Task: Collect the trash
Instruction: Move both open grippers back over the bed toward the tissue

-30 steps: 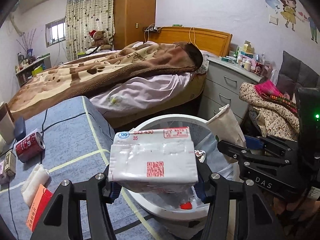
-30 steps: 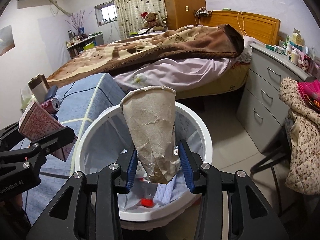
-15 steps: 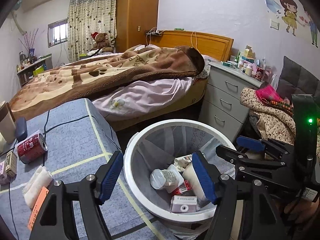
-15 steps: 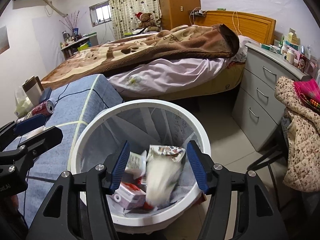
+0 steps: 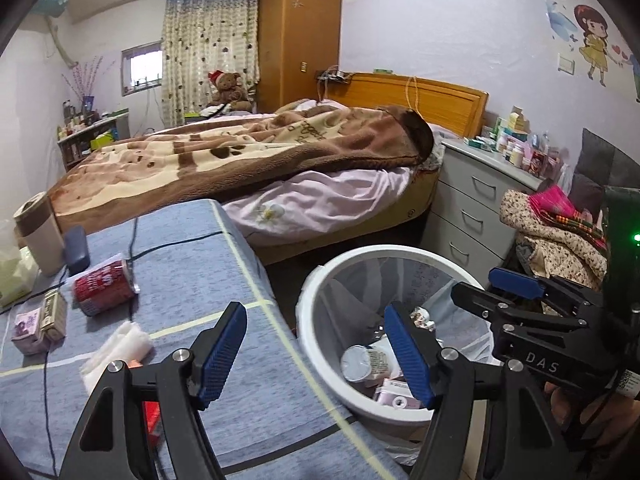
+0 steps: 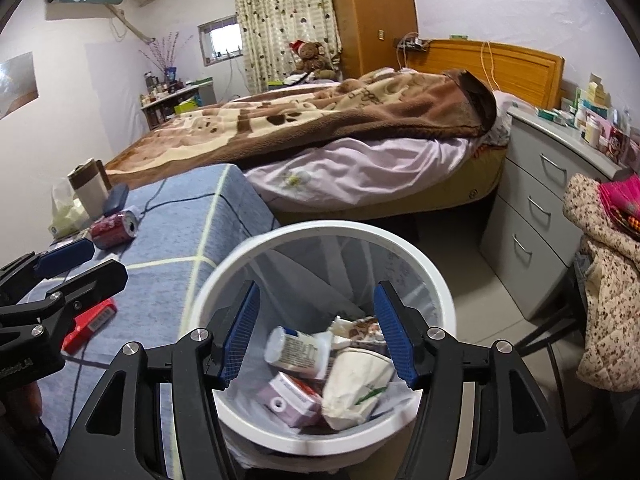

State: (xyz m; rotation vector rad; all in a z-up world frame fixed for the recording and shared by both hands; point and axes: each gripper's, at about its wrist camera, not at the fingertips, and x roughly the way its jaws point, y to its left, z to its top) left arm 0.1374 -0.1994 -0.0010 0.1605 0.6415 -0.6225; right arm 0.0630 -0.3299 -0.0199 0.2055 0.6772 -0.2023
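Note:
A white trash bin (image 6: pixel 436 280) with a clear liner stands beside the blue-covered table (image 5: pixel 192 264); it also shows in the left wrist view (image 5: pixel 316 292). Inside lie a crumpled paper cup (image 6: pixel 356 380), a white bottle (image 6: pixel 296 346) and a pink carton (image 6: pixel 290 400). My right gripper (image 6: pixel 316 338) is open and empty above the bin. My left gripper (image 5: pixel 316 350) is open and empty over the table's edge next to the bin. On the table lie a red can (image 5: pixel 105 286), white tissue (image 5: pixel 120 346), a small carton (image 5: pixel 38 322) and a red packet (image 6: pixel 90 322).
A tall cup (image 5: pixel 38 232), a dark case (image 5: pixel 76 246) and a black cable (image 5: pixel 132 240) sit on the table's far side. A bed (image 5: pixel 260 160) lies behind. A grey drawer unit (image 5: pixel 476 208) and a chair heaped with clothes (image 5: pixel 556 236) stand right of the bin.
Both grippers opened. The left let go of the white carton and the right let go of the paper cup; both fell into the bin. The left gripper shifted left over the table.

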